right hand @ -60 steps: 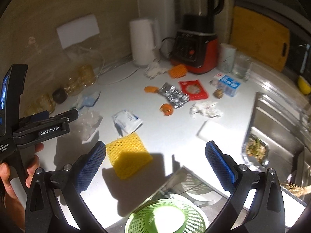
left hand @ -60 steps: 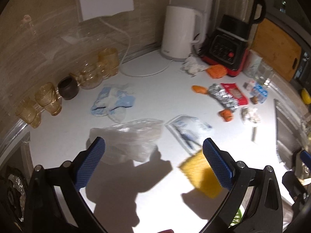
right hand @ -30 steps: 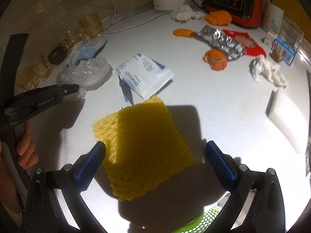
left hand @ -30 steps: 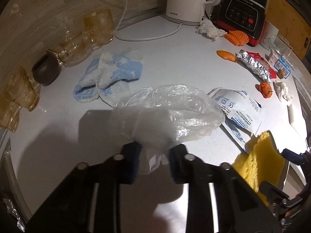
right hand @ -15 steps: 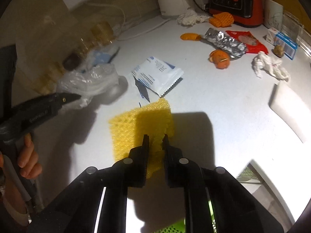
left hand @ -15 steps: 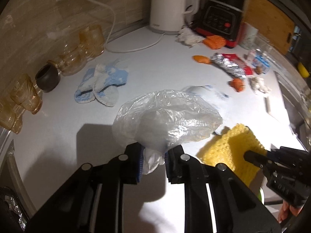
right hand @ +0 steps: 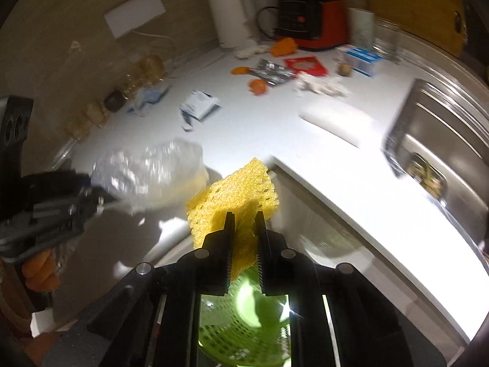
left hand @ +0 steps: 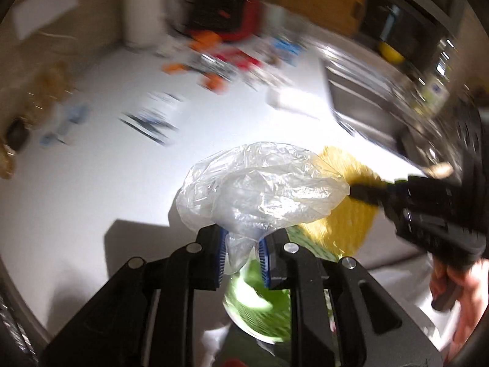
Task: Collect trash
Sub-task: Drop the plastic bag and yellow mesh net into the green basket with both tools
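Observation:
My left gripper is shut on a crumpled clear plastic bag, lifted off the white counter. My right gripper is shut on a yellow foam net, also in the air. Both hang above a green perforated bin that stands below the counter's front edge; the same green bin shows under my left fingers. In the left wrist view the right gripper holds the yellow net just right of the bag. In the right wrist view the left gripper carries the bag at left.
More litter lies at the back of the counter: a white-blue packet, foil wrapper, red packet, orange peels, crumpled tissue. A kettle, blender, amber glasses and a steel sink border it.
Both grippers shut on their pieces and lifted them off the counter, swinging back over the front edge to above the green bin. The left wrist view is now motion-blurred.

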